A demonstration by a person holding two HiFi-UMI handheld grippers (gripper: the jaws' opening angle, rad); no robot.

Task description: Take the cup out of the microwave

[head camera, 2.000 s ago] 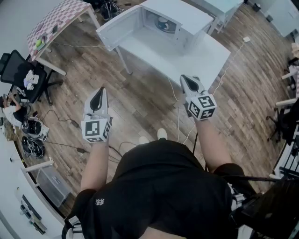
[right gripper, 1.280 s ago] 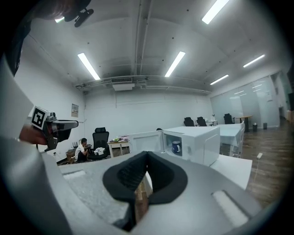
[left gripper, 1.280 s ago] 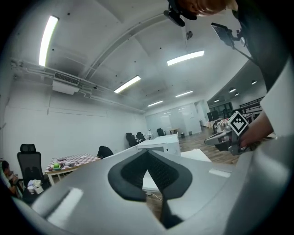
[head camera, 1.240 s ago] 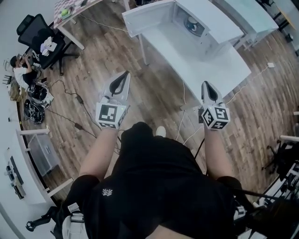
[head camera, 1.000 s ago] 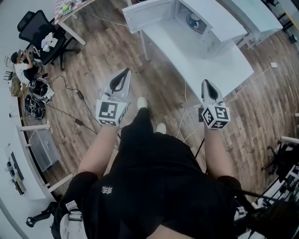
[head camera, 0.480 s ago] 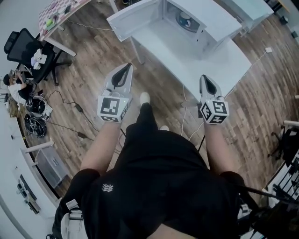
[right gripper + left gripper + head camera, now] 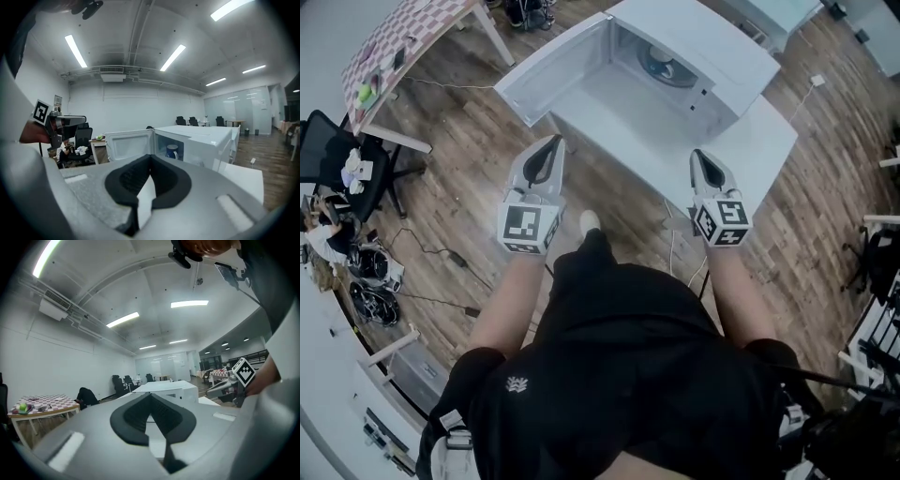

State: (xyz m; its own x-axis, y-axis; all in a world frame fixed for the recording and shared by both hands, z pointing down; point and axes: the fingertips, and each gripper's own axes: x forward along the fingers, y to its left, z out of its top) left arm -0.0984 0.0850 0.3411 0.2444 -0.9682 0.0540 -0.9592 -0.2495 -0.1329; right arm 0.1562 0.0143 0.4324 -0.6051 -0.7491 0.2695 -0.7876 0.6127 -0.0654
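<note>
A white microwave (image 7: 694, 47) stands on a white table (image 7: 755, 141) with its door (image 7: 551, 67) swung open to the left. Inside it stands a blue cup (image 7: 661, 58), which the right gripper view shows in the cavity as the cup (image 7: 172, 151). My left gripper (image 7: 546, 155) hangs short of the table's near edge, below the open door, shut and empty. My right gripper (image 7: 703, 161) is shut and empty at the table's front edge, well short of the cavity. In their own views, the left gripper (image 7: 151, 397) and right gripper (image 7: 150, 158) both point at the microwave.
A checkered table (image 7: 403, 47) stands at the far left, with an office chair (image 7: 337, 155) below it. A person sits at the left edge (image 7: 323, 234). Cables (image 7: 441, 253) trail over the wooden floor. More chairs and tables stand in the background of both gripper views.
Both grippers have travelled forward toward the microwave, which now sits nearer and larger in the head view. Their jaws stay shut.
</note>
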